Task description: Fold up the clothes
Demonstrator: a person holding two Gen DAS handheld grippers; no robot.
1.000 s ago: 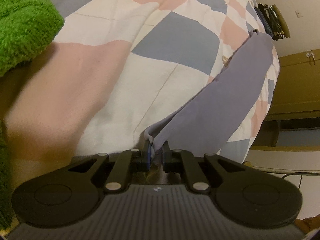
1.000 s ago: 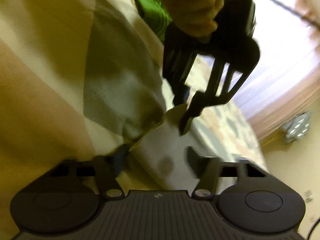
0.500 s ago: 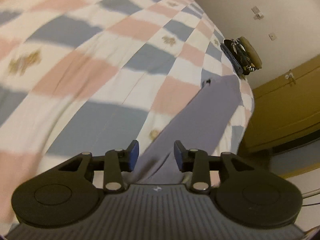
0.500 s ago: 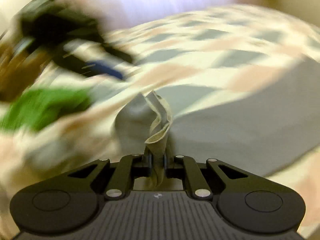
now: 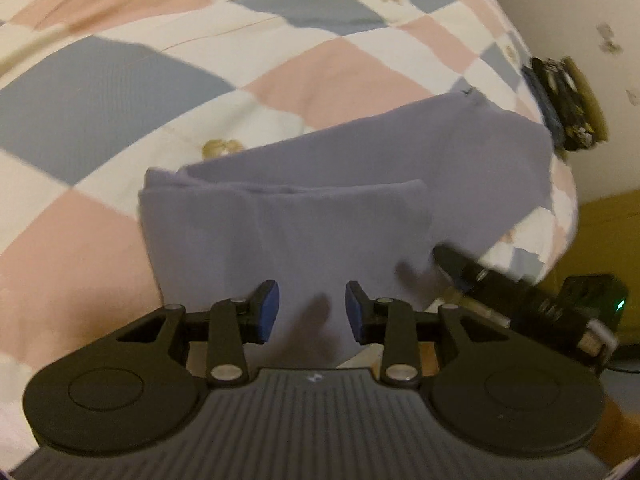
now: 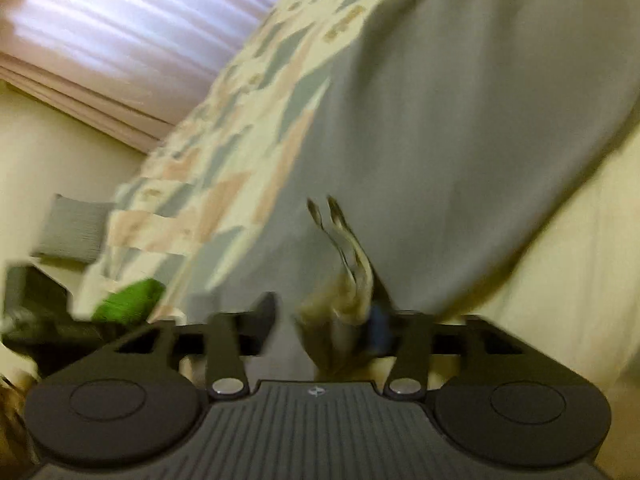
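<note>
- The left gripper (image 5: 312, 312) hangs with jaws spread wide, gripping nothing, just above the folded grey garment (image 5: 288, 232).
- The right gripper (image 6: 324, 320) also looks parted; a cloth edge touches its right finger, but blur hides any grip.
- The garment lies on a checked quilt (image 5: 120, 80).

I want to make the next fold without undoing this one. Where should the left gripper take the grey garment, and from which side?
Probably at the near-left corner of the grey garment, where the doubled layers end in a thick folded edge beside the quilt. Come in low from the left so both layers slip between the jaws together. The left gripper is open above the flat middle, where there is no edge to pinch.
</note>
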